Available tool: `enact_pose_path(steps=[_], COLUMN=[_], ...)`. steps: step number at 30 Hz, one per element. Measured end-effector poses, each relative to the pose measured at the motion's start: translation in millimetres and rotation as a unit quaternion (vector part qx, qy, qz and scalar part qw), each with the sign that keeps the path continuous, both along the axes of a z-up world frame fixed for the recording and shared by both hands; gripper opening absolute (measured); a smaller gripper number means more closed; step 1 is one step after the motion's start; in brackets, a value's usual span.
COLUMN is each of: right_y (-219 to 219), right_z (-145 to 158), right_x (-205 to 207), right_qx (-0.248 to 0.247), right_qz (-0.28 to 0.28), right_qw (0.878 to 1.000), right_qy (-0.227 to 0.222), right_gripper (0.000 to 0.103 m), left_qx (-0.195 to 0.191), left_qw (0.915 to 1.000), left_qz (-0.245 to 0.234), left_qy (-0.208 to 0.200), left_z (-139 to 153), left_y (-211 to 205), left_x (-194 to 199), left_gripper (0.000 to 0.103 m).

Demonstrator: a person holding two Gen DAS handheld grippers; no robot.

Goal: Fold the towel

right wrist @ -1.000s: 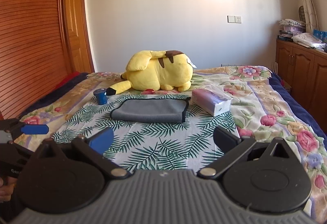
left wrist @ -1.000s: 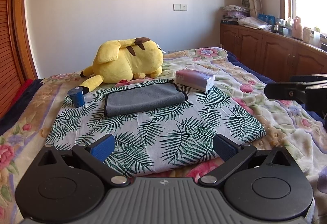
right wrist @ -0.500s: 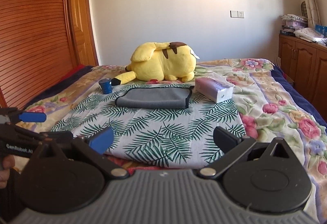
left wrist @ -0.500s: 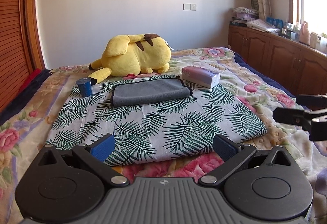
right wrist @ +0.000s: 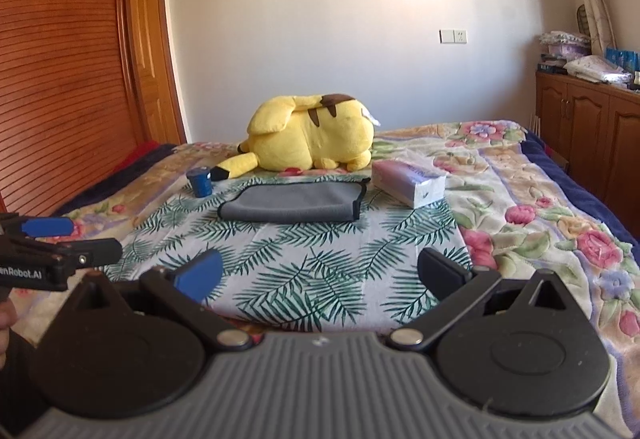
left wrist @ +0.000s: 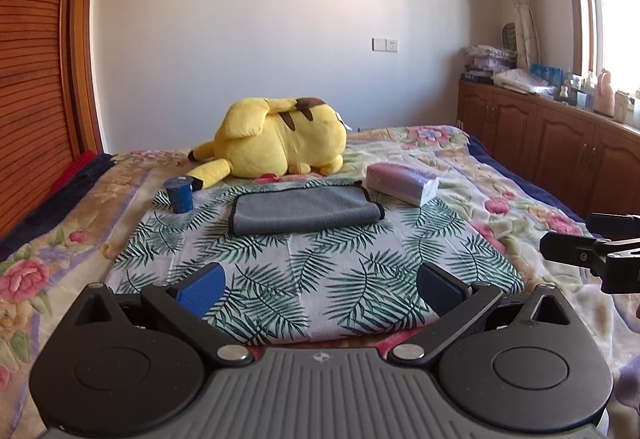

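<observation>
So, left wrist view: left hand-held gripper (left wrist: 318, 289) is hanging released, jaws wide apart w/ nothing between, well short of the grey towel (left wrist: 305, 209), which is lying already doubled over on the palm-print cloth (left wrist: 320, 271) on the bed, btwn the blue cup (left wrist: 180, 193) and tissue pack (left wrist: 402, 184). Right wrist view: right hand-held gripper (right wrist: 320, 275) is likewise hanging released and empty, towel (right wrist: 292, 202) far ahead near the yellow plush (right wrist: 310, 137); if another fold is wanted, I'd be bringing both in low, pinching the near corners only, avoiding the cloth beneath.

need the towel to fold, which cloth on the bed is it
The small plain grey folded towel with black edging, lying atop the larger green palm-leaf print cloth.
</observation>
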State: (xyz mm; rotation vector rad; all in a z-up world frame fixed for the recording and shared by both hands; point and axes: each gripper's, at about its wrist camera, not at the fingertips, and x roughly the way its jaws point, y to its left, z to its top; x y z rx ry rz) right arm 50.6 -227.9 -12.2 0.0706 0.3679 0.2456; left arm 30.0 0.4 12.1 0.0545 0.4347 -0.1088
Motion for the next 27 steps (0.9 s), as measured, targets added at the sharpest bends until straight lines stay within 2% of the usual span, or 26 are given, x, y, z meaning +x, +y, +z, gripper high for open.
enact_pose_path(steps=[21, 27], right_y=[-5.3, -5.5], right_z=[7.2, 6.3], right_x=[-11.2, -9.7], right_qx=[0.004, 0.006], right_qz=[-0.022, -0.024], right_qw=[0.998, 0.998], right_qy=[-0.062, -0.063], right_gripper=[0.103, 0.103], left_qx=[-0.002, 0.004], left_qw=[0.9987, 0.9985], left_qz=[0.028, 0.031], left_qy=[-0.041, -0.044], left_z=[8.9, 8.6], left_y=[5.9, 5.8], left_x=[-9.6, -9.8], left_gripper=[0.087, 0.087])
